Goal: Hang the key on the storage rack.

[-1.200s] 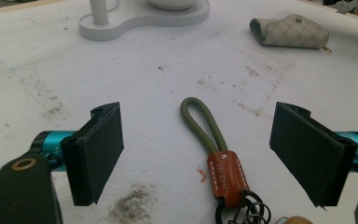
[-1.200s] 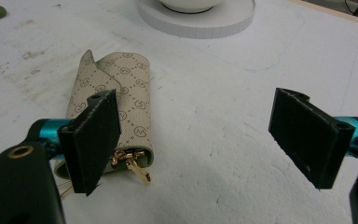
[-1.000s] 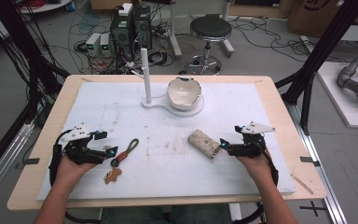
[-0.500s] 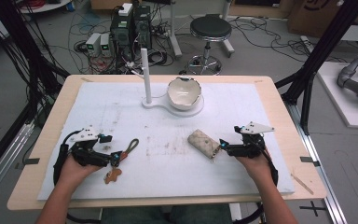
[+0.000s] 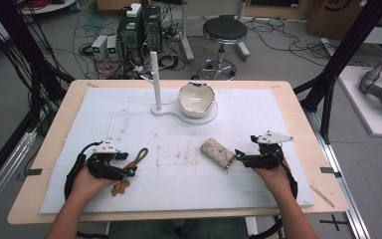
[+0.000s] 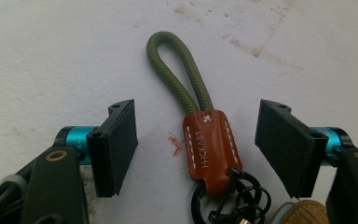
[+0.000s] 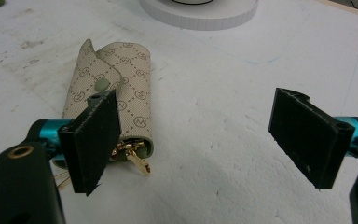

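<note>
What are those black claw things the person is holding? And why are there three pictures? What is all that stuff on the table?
The claws are grippers, like big tweezers. A person holds one in each hand: the left gripper and the right gripper. One picture comes from a camera up high looking down at the table. The other two come from little cameras riding on each gripper, so you see its two black jaws up close.

Between the left jaws lies a keychain with a green cord loop and brown leather tab. Beside the right jaws lies a patterned key pouch with gold keys poking out. Farther back sits a white bowl on a white stand. Both grippers are open, holding nothing.
</note>
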The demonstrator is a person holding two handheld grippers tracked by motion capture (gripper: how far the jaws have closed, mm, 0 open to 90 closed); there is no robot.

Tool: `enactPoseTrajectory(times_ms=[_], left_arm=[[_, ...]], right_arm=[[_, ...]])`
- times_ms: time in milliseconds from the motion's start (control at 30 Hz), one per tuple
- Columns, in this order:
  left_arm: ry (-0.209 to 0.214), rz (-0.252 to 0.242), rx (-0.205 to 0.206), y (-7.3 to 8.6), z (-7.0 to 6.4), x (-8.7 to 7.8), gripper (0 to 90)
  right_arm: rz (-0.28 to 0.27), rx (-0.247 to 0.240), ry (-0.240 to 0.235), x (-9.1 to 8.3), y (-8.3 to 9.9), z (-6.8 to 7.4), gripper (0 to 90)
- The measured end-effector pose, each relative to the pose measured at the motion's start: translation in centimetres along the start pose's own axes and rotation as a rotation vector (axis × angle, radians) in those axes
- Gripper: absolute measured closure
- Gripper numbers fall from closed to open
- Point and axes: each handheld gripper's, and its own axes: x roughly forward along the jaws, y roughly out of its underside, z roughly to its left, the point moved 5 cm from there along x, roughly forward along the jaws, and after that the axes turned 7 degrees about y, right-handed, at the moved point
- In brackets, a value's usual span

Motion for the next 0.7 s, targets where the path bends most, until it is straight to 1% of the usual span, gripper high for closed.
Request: enactPoseTrajectory(times_ms=[67,133,167,200,233,267,333,367,467,567,633,667,700], left_arm=[[-0.034,0.006,0.004,0.0,0.0,-0.1,35.4],[-0.064,0.011,0.018,0.1,0.0,-0.2,43.6],[-0.083,0.013,0.026,0.1,-0.1,-0.1,45.4],[-0.083,0.013,0.026,0.1,-0.1,-0.1,47.6],[-0.093,0.02,0.033,0.1,-0.3,-0.1,47.6],[-0.1,0.029,0.037,0.1,-0.6,-0.1,51.8],[-0.094,0.031,0.038,0.1,-0.8,-0.1,58.3],[-0.095,0.035,0.046,0.1,-0.8,-0.1,58.3],[-0.085,0.037,0.051,0.0,-1.0,-0.1,66.1],[-0.08,0.054,0.054,-0.2,-1.1,-0.1,68.4],[-0.08,0.055,0.054,-0.2,-1.1,-0.1,69.4],[-0.071,0.05,0.05,-0.3,-1.1,-0.1,69.6],[-0.068,0.04,0.052,-0.4,-1.2,-0.2,69.7]], right_arm=[[0.001,0.001,0.0,0.0,0.0,0.0,17.2],[0.003,-0.001,-0.003,0.1,0.0,0.0,17.2],[0.003,-0.001,-0.001,0.1,0.0,0.1,17.2],[0.005,-0.005,0.0,0.1,0.0,0.1,17.2],[0.005,-0.005,0.0,0.1,0.0,0.1,17.2],[0.006,-0.009,0.001,0.1,0.0,0.1,17.2],[0.006,-0.009,0.001,0.1,0.0,0.2,17.2],[0.007,-0.01,0.001,0.1,0.0,0.1,17.2],[0.012,-0.012,0.002,0.2,0.1,0.1,17.2],[0.011,-0.015,0.003,0.2,0.1,0.1,17.2],[0.008,-0.011,0.006,0.2,0.0,0.1,17.2],[0.008,-0.015,0.005,0.2,0.1,0.1,17.2],[0.009,-0.006,0.004,0.1,0.0,0.1,17.2]])
